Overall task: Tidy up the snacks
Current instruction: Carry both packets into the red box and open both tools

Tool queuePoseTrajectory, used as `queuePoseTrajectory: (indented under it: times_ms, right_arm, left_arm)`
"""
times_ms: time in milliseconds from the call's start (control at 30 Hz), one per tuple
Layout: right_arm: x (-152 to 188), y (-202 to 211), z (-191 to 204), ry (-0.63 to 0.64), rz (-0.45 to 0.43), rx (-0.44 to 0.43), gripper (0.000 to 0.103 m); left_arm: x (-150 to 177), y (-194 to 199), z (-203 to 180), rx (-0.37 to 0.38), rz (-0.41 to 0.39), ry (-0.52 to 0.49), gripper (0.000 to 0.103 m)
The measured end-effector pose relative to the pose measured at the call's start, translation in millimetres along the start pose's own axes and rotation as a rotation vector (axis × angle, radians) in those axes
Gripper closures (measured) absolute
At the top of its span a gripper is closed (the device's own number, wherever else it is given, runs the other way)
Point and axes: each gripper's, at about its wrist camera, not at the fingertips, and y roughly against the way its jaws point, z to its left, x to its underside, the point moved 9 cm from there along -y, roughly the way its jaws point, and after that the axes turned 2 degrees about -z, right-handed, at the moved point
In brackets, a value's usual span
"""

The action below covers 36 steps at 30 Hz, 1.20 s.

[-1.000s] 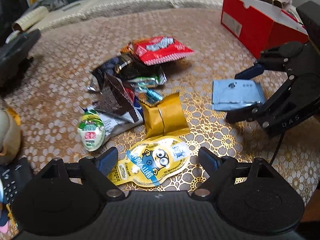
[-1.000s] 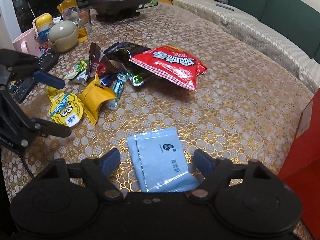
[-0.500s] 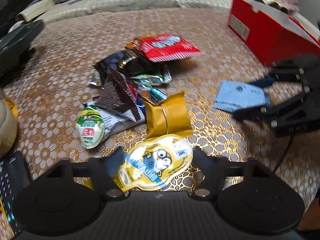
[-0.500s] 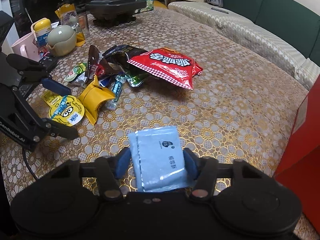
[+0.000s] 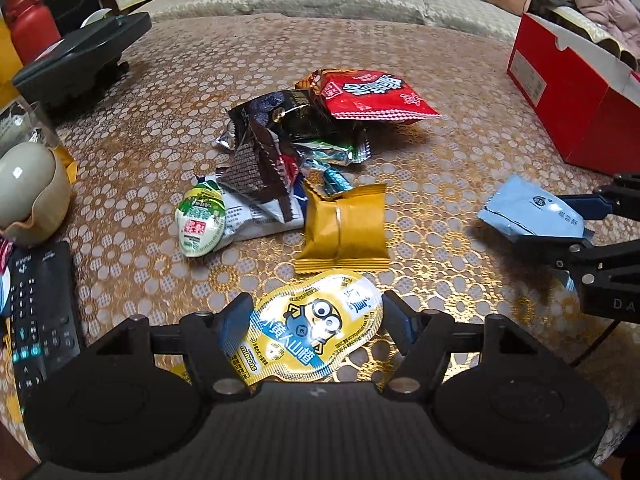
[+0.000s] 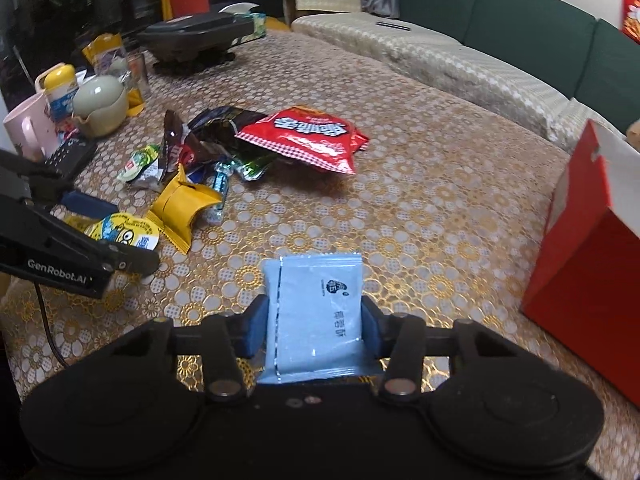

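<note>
My left gripper [image 5: 314, 316] is shut on a yellow Minions jelly cup [image 5: 312, 328] and holds it just above the table; it also shows in the right wrist view [image 6: 124, 234]. My right gripper [image 6: 314, 320] is shut on a pale blue packet [image 6: 320, 312], lifted off the table; the packet also shows in the left wrist view [image 5: 532, 210]. A snack pile lies mid-table: a red bag [image 5: 372, 94], dark wrappers [image 5: 272, 152], a yellow packet [image 5: 344, 228] and a green jelly cup [image 5: 200, 224].
An open red box [image 5: 572, 92] stands at the table's right side, also in the right wrist view [image 6: 588, 248]. A remote [image 5: 40, 312], a beige pot [image 5: 28, 188], a pink mug [image 6: 26, 132] and a black appliance [image 5: 80, 56] line the left. A sofa [image 6: 440, 60] lies behind.
Both grippers closed from open onto their items: the left on the Minions cup, the right on the blue packet. Both items are now raised off the table.
</note>
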Motion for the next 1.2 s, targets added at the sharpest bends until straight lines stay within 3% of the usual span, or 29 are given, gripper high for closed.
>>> queuePoseTrajectory:
  times_ms: [400, 867, 1200]
  right_arm:
    - [-3, 52, -25, -0.117, -0.078, 0.051, 0.057]
    - [-15, 137, -88, -0.223, -0.217, 0.142, 0.057]
    - [-17, 168, -149, -0.246, -0.262, 0.263, 0.057]
  left_arm:
    - [-24, 46, -42, 0.026, -0.063, 0.017, 0.033]
    - [-96, 107, -123, 0.056, -0.219, -0.039, 0.033]
    - [-148, 112, -198, 0.101, -0.275, -0.125, 0.033]
